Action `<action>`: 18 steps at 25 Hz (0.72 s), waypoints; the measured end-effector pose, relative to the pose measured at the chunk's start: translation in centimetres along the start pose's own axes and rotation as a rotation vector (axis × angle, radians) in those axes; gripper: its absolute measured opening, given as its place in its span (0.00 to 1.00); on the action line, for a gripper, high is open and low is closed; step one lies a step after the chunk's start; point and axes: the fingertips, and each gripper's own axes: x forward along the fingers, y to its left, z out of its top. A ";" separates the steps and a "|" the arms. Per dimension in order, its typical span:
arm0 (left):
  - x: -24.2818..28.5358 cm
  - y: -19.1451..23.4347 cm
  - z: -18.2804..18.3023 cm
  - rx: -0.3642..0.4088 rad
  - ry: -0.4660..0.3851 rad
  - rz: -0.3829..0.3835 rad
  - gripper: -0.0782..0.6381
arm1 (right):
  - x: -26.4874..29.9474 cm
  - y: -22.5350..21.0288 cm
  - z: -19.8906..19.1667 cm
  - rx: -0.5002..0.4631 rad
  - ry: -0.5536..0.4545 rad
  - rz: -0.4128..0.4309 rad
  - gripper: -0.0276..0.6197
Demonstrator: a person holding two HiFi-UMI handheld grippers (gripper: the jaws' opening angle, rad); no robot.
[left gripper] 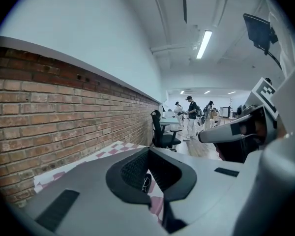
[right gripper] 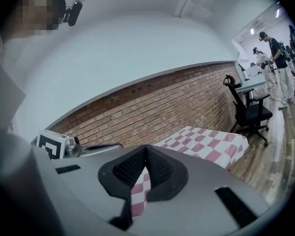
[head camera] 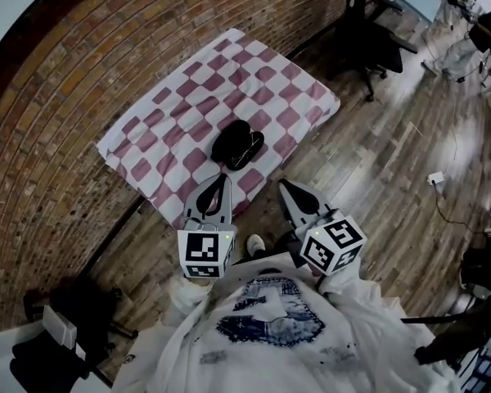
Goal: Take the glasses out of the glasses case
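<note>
Approach stage, with both tools short of the work. The desk [head camera: 188,97] carries the black glasses case [head camera: 237,144] close to its near edge, roughly midway between the two tools. The left gripper [head camera: 220,178] and the right gripper [head camera: 286,185] sit just off that near edge, near the case but apart from it. Each gripper view shows its jaws drawn together at the tips with nothing held.

From above it cannot be told whether the lid is up, and the glasses cannot be made out, so they are judged to lie inside. The next move probably calls for both pairs of jaws to spread before contact. One gripper would best pin the base of the case. The other would raise the lid at its seam, then take the frame by the bridge or a temple rather than a lens. The shell looks smooth and rounded, so a shallow pinch may slip.

A brick wall [head camera: 65,97] runs along the left and far sides, and a wood-plank floor [head camera: 376,162] fills the right. A pink-and-white chequered cloth [head camera: 286,80] drapes the desk and may slide or ruck under a sideways push. An office chair [head camera: 376,47] stands at far right. People [left gripper: 191,114] stand well off down the room.
</note>
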 end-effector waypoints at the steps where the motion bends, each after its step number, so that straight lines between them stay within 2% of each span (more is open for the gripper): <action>1: 0.1 0.0 0.0 -0.001 -0.001 -0.007 0.12 | 0.1 0.0 0.0 0.001 -0.002 -0.002 0.06; 9: 1.6 -0.2 -0.2 -0.006 0.021 -0.031 0.12 | 0.1 -1.0 0.4 0.019 -0.014 -0.021 0.06; 18: 4.5 0.9 -0.6 -0.021 0.065 -0.009 0.12 | 2.1 -2.8 1.8 0.012 -0.010 -0.013 0.06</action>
